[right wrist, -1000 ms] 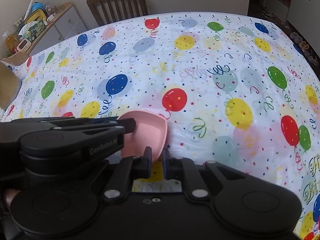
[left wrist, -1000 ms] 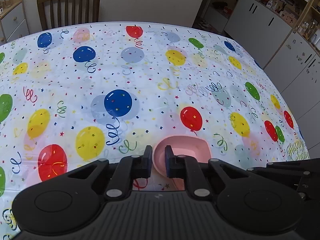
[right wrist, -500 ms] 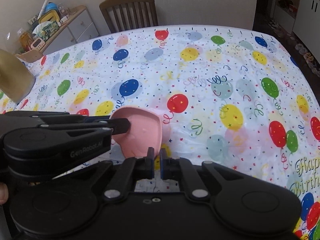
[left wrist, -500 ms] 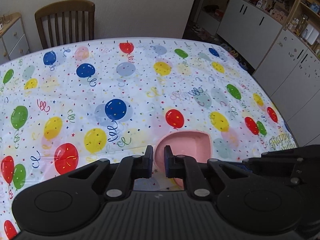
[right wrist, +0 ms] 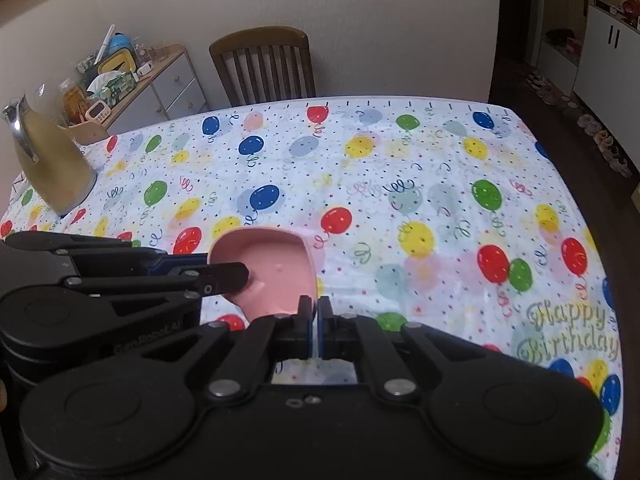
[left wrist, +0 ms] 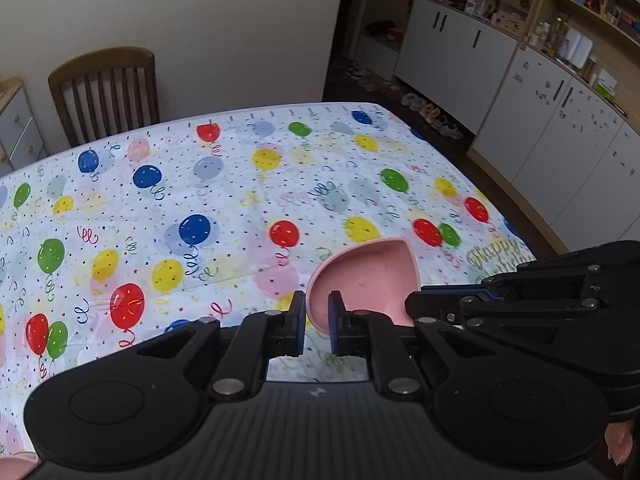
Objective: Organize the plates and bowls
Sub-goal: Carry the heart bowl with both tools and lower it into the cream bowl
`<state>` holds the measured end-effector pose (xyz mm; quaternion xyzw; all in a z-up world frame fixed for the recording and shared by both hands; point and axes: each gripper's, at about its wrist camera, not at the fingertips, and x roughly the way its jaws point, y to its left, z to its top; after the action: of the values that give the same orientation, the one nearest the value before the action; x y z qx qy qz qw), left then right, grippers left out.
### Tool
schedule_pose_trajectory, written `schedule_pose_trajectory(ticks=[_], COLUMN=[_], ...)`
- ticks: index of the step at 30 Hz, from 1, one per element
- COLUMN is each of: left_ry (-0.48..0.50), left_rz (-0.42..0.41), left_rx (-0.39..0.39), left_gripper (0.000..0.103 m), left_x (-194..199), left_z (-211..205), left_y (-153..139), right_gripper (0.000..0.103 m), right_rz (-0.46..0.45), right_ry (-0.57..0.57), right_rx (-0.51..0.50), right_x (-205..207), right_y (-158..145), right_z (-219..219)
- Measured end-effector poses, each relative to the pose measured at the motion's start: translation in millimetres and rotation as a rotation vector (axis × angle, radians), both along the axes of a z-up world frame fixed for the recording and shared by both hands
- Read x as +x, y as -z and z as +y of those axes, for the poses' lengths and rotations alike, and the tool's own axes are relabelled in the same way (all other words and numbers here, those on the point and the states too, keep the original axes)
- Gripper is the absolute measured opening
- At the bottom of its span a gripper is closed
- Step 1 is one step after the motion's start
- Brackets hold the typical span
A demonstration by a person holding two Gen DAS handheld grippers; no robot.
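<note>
Both tools, left tool (left wrist: 314,322) and right tool (right wrist: 318,322), pinch one pink bowl (left wrist: 364,280) (now lifted higher off the surface (left wrist: 240,200)), ready to carry.

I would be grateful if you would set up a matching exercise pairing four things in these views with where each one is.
Things:
1. pink bowl
2. wooden chair
3. gold jug
4. "Happy Birthday" lettering

Places:
A. at the far edge of the table, against the wall
B. printed on the tablecloth, right side of the right wrist view
C. held by its rim between both grippers
D. standing on the table, left side of the right wrist view

Pairs: 1-C, 2-A, 3-D, 4-B
</note>
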<state>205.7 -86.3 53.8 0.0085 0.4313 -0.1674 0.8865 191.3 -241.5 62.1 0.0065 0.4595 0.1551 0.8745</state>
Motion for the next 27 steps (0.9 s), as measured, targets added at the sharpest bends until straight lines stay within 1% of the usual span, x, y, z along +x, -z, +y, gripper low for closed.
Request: schedule_pose_trajectory(ticks=[8, 15, 22, 27], left_ry=[0.076, 0.134, 0.195, 0.208], left_rz=[-0.008, -0.003, 0.028, 0.064], left_rx=[0.015, 0.024, 0.03, 0.044], left_gripper=[0.011, 0.011, 0.011, 0.011], left_x=[-50.4, -85.1, -108.1, -110.5], left_z=[-25.9, -51.9, -79.3, -91.8], left_y=[-9.4, -6.8, 9.2, 26.2], right_gripper=[0.001, 0.001, 0.002, 0.002], right_rz=[-0.026, -0.031, 0.002, 0.037], right_ry=[-0.002, 0.035, 0.074, 0.098], right_rx=[-0.007, -0.001, 0.015, 0.016], right_x=[-55.7, -95.4, -125.4, -131.5], right_y=[-10.1, -6.8, 7.4, 23.7], right_z=[-26.0, -52.1, -79.4, -87.5])
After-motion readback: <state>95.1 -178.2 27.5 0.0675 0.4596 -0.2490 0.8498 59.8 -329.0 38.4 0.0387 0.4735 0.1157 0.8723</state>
